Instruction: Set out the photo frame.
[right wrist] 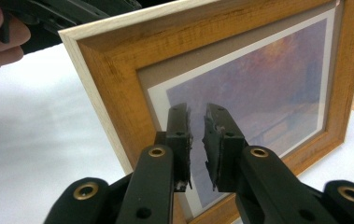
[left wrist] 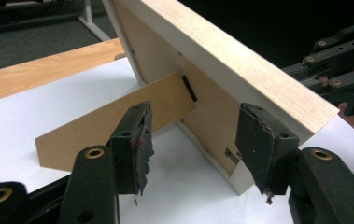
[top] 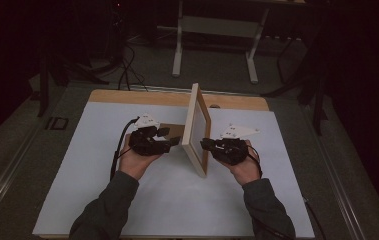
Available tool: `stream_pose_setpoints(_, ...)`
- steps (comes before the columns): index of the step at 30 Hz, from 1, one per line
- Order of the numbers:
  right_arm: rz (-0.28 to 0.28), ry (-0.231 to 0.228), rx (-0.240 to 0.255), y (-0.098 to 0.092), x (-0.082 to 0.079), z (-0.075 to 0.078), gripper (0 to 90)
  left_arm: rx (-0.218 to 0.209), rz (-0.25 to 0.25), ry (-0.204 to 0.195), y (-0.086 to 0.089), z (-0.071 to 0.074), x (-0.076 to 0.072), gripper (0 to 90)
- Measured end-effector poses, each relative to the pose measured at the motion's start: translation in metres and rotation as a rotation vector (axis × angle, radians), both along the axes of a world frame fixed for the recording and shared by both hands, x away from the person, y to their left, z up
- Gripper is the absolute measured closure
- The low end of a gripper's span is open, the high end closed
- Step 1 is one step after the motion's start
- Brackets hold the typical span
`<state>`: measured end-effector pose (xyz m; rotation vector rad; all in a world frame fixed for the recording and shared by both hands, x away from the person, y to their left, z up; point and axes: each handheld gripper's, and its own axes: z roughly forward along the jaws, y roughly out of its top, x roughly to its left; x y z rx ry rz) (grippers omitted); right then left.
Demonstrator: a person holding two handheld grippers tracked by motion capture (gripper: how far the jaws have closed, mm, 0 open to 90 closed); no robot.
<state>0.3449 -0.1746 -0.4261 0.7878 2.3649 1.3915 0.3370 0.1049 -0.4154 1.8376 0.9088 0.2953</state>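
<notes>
Picture frame (top: 197,131) stands upright on edge at the centre of the white table sheet (top: 102,200), propped by its brown back stand (left wrist: 114,123). Left gripper (top: 169,142), at the frame's 9 o'clock, has its jaws spread apart and holds nothing; the stand lies just ahead of them. Right gripper (top: 204,144), at 3 o'clock, faces the glass with jaws slightly parted, nothing between them. A white desk base (top: 214,40) stands at 12 o'clock, well apart.

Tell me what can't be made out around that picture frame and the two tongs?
- Picture frame, high view: seen edge-on, so its print is hidden.
- Print, right gripper view: blurred; right tongs cover its lower part.
- Stand flap, left gripper view: left tongs hide where its foot rests.
- Frame's top corner, left gripper view: cut off by the edge.
</notes>
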Motion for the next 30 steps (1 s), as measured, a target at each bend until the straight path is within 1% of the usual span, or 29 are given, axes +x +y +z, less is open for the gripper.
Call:
stream_pose_setpoints(2, 0.001, -0.003, -0.003, 0.001, 0.0, -0.001, 78.7, -0.029, -0.005, 0.002, 0.003, -0.001, -0.002, 44.6)
stream_pose_setpoints(4, 0.0, -0.002, -0.002, 0.001, 0.0, -0.001, 78.5, -0.055, -0.022, 0.002, 0.005, -0.001, -0.004, 42.6)
stream_pose_setpoints(5, 0.0, -0.002, -0.002, 0.001, 0.0, -0.001, 78.5, -0.055, -0.022, 0.002, 0.005, -0.001, -0.004, 41.4)
stream_pose_setpoints(6, 0.0, -0.001, -0.002, 0.0, 0.0, -0.001, 78.2, -0.056, -0.041, -0.004, 0.005, -0.002, -0.006, 41.4)
stream_pose_setpoints(7, -0.004, 0.0, -0.004, -0.001, 0.0, -0.001, 77.6, -0.056, -0.047, -0.006, 0.006, -0.002, -0.007, 38.6)
stream_pose_setpoints(11, -0.016, 0.006, -0.001, -0.002, 0.0, -0.001, 76.9, -0.069, -0.062, -0.014, 0.006, -0.002, -0.012, 33.2)
stream_pose_setpoints(12, -0.017, 0.007, 0.0, -0.002, 0.0, -0.002, 76.8, -0.068, -0.068, -0.018, 0.004, -0.002, -0.014, 30.9)
stream_pose_setpoints(14, -0.017, 0.005, 0.003, -0.003, 0.0, -0.002, 76.7, -0.061, -0.073, -0.035, 0.0, -0.003, -0.019, 30.3)
stream_pose_setpoints(15, -0.018, 0.006, 0.001, -0.003, 0.001, -0.003, 76.7, -0.058, -0.073, -0.041, -0.003, -0.003, -0.021, 28.6)
stream_pose_setpoints(17, -0.021, 0.005, 0.001, -0.003, 0.001, -0.003, 76.8, -0.05, -0.067, -0.059, -0.008, -0.003, -0.024, 26.9)
stream_pose_setpoints(19, -0.028, 0.003, 0.009, -0.003, 0.001, -0.002, 76.9, -0.053, -0.056, -0.064, -0.013, -0.002, -0.025, 26.2)
stream_pose_setpoints(20, -0.03, 0.001, 0.011, -0.003, 0.001, -0.002, 76.8, -0.047, -0.048, -0.065, -0.015, -0.001, -0.025, 25.7)
stream_pose_setpoints(23, -0.042, 0.001, 0.017, -0.005, 0.001, -0.002, 76.8, -0.027, -0.037, -0.054, -0.023, -0.001, -0.023, 24.6)
stream_pose_setpoints(26, -0.047, 0.001, 0.017, -0.008, 0.001, -0.002, 76.8, -0.001, -0.015, -0.039, -0.031, -0.001, -0.022, 24.9)
stream_pose_setpoints(30, -0.053, 0.002, 0.023, -0.01, 0.001, -0.001, 76.8, 0.003, 0.01, -0.019, -0.042, -0.003, -0.019, 26.1)
